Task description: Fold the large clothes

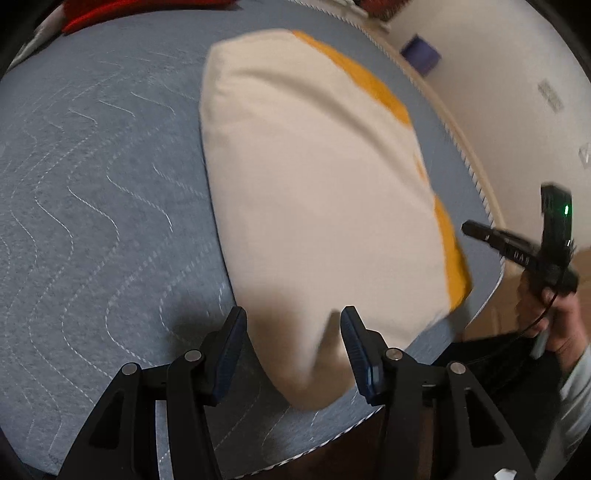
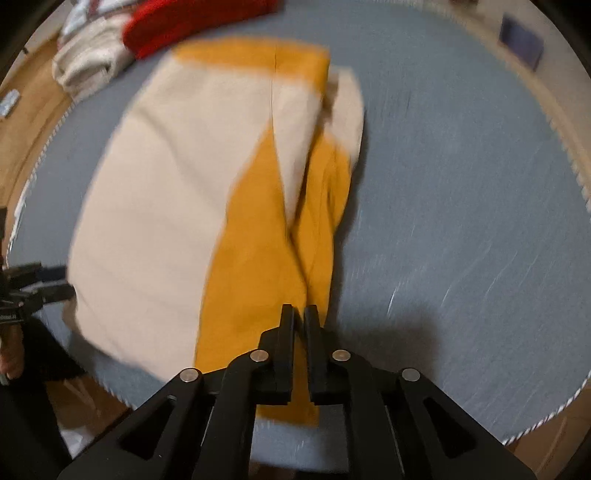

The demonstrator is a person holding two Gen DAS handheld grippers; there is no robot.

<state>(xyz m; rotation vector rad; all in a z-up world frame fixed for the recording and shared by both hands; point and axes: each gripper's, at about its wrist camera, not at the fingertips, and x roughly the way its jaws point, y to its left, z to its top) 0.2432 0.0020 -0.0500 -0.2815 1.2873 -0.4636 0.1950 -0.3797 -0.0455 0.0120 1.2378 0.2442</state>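
Cream-and-mustard garment (image 2: 177, 206) lay folded on the grey quilted mat (image 2: 461, 206), near its front edge. Left gripper (image 1: 291, 325) jaws stood released over the cream corner. Right gripper (image 2: 299, 314) jaws nearly clenched above mustard fabric; grasp unclear.

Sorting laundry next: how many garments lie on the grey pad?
3: the cream-and-mustard garment mid-pad, a red one at the far edge, an off-white bundle beside it. More may lie out of frame.

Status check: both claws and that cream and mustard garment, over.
Left claw open above cream-and-mustard fabric garment. Right claw nearly shut, grip unclear. Garment folded on grey quilted mat. Nothing blocking.
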